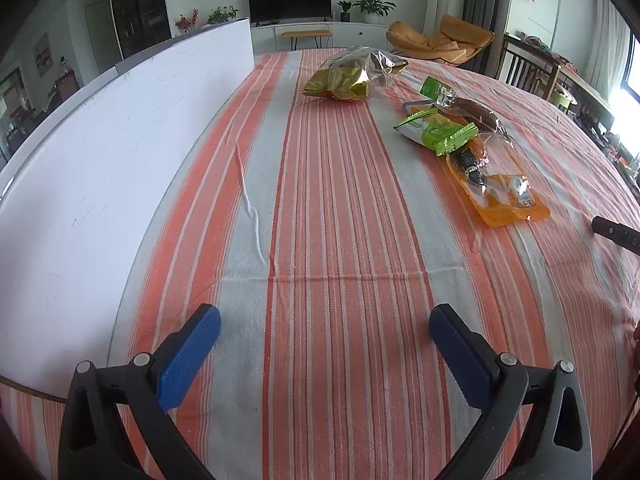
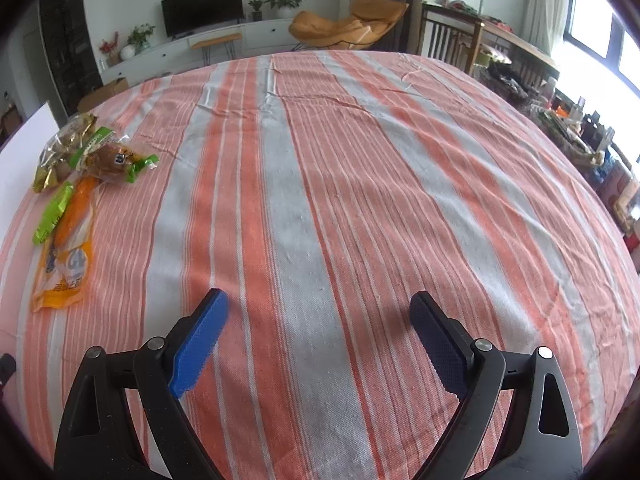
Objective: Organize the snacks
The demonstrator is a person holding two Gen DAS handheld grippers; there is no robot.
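Table: an orange-and-grey striped woven tablecloth (image 1: pixel 340 208) covers the whole surface, creased in places; it also fills the right wrist view (image 2: pixel 340 184).
Board: a tall flat white panel (image 1: pixel 120 152) stands upright along the left edge of the table, running from near to far.
Left gripper: the black two-finger left gripper with blue textured pads (image 1: pixel 325 346) hovers over bare cloth at the near edge, its fingers spread wide with nothing between them.
Right gripper: the black right gripper with blue pads (image 2: pixel 319 338) is likewise spread wide over bare cloth, holding nothing; the snacks lie far to its left.
Gold bag: a crinkled gold-and-clear plastic snack bag (image 1: pixel 354 74) lies farthest away, near the middle of the table, apart from the other packets.
Orange pouch: a flat orange-and-clear plastic pouch (image 1: pixel 496 184) lies to the right, nearest of the snacks, its far end tucked under the green packet.
Bread: a brown bun in a clear wrapper with green ends (image 1: pixel 472 110) sits just beyond it.
Green packet: a small lime-green foil packet with zigzag edges (image 1: pixel 440 130) rests on the pouch, touching the bun's wrapper.
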